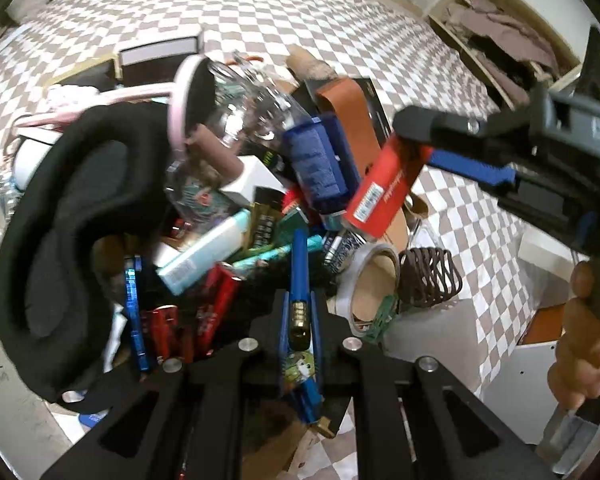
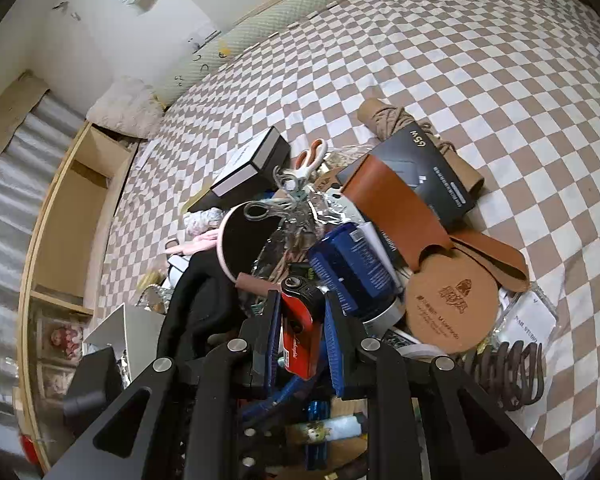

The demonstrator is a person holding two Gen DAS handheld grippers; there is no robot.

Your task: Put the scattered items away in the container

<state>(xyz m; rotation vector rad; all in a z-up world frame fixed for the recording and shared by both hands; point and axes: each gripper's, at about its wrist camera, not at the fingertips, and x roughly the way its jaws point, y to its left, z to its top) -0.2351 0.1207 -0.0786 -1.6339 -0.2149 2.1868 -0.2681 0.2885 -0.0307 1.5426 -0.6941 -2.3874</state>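
Note:
A heaped pile of small items lies on a checkered cloth. My left gripper is shut on a blue bar with a brass combination lock, low over the pile. My right gripper is shut on a red rectangular case; in the left wrist view that gripper holds the red case above the pile's right side. A black padded eye mask hangs at the left. No container rim is identifiable.
The pile holds a blue cylinder, a brown leather sleeve, a cork disc, scissors, a tape roll, a brown wire coil and a black box. A wooden shelf stands left.

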